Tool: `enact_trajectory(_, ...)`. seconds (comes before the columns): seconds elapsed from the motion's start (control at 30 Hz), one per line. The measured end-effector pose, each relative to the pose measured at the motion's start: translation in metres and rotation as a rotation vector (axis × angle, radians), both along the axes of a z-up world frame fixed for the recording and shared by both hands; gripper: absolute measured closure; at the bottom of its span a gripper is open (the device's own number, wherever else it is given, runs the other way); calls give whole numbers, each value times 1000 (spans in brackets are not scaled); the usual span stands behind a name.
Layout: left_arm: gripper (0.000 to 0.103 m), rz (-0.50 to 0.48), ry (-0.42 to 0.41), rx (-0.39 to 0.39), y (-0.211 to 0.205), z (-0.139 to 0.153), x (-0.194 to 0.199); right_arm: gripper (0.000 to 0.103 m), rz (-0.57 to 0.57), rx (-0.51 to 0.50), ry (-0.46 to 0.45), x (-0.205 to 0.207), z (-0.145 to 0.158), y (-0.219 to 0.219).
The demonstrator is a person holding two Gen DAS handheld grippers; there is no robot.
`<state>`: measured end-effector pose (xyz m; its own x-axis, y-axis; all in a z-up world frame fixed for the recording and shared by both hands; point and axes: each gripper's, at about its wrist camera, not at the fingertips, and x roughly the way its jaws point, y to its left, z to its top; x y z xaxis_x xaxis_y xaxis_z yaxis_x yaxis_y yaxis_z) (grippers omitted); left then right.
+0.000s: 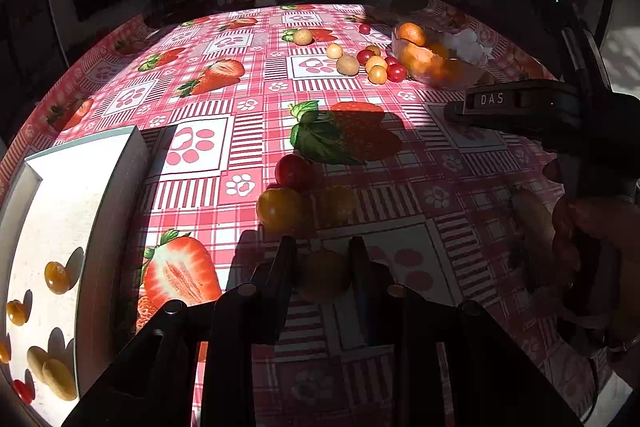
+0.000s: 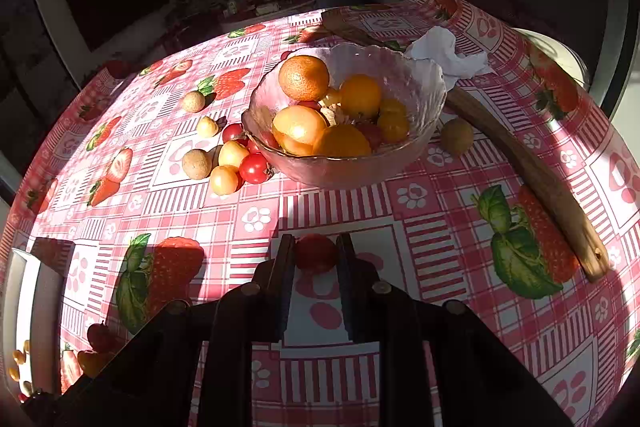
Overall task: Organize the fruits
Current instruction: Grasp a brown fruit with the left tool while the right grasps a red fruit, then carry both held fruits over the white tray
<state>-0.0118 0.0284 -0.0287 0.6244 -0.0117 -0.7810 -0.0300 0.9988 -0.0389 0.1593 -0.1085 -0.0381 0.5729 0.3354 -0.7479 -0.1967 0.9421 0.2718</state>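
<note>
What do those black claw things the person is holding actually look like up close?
Each claw is matte black, with two flat, blade-like fingers on jointed arms with round brass-coloured pins. The right claw, seen from the left one, bears a plate lettered DAS and a black handle. A ring is worn.

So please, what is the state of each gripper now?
Left gripper: closed on a yellow cherry tomato.
Right gripper: closed on a red cherry tomato.

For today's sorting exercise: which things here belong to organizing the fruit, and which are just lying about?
Job:
left gripper with yellow tomato
right gripper with red tomato
glass bowl
white tray

Lying about:
crumpled tissue
wooden stick
</note>
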Motion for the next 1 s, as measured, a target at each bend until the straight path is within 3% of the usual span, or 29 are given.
enact_trajectory(0.57,74,-8,25,-91,9,3,-38,80,72,177,44,-96,4,-57)
enact_trajectory(1.0,74,17,0,-106,36,24,-82,80,131,190,92,-151,13,-44)
